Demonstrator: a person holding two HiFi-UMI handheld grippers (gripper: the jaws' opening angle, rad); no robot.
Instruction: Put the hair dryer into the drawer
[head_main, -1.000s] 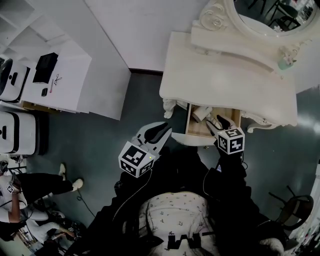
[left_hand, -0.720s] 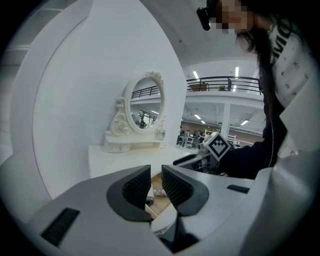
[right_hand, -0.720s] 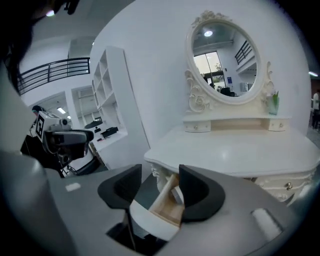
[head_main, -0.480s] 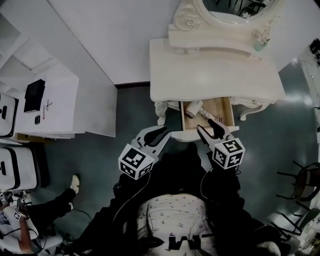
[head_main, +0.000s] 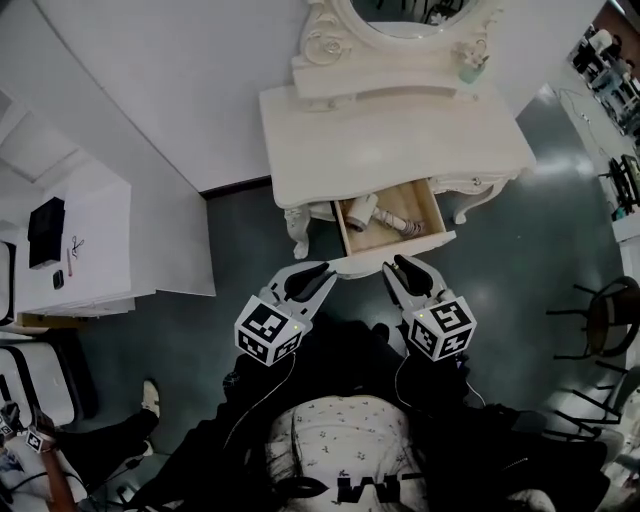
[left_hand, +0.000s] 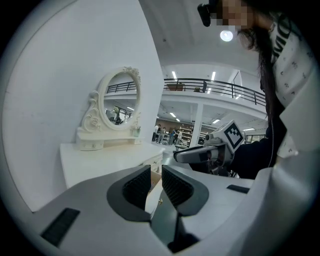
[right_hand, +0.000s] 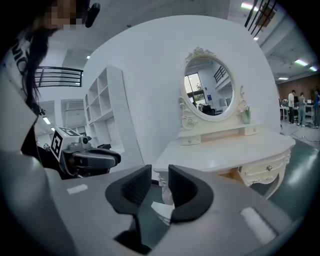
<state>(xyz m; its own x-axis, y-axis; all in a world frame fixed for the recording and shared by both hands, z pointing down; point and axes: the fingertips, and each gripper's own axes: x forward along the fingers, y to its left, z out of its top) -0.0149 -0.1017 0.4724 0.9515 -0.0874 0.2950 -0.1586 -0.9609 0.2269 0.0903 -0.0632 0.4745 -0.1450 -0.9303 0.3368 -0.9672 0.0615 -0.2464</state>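
Note:
The white hair dryer (head_main: 364, 211) lies inside the open wooden drawer (head_main: 396, 251) of the white dressing table (head_main: 400, 130), its handle pointing right. Both grippers hover side by side just in front of the drawer, touching nothing. My left gripper (head_main: 322, 274) is empty, its jaws a narrow gap apart (left_hand: 156, 172). My right gripper (head_main: 399, 267) is also empty; its jaws are closing, with only a small gap left between them (right_hand: 160, 176). Each gripper shows in the other's view: the right gripper (left_hand: 200, 154) and the left gripper (right_hand: 95, 159).
An oval mirror (head_main: 405, 15) stands at the back of the table, with a small bottle (head_main: 468, 68) on its shelf. White shelving (head_main: 60, 240) is at the left, a chair (head_main: 610, 310) at the right. Another person's foot (head_main: 150, 395) is at lower left.
My right gripper has drawn back out of the drawer and its jaws have narrowed; the hair dryer stays in the drawer. The left gripper shifted slightly.

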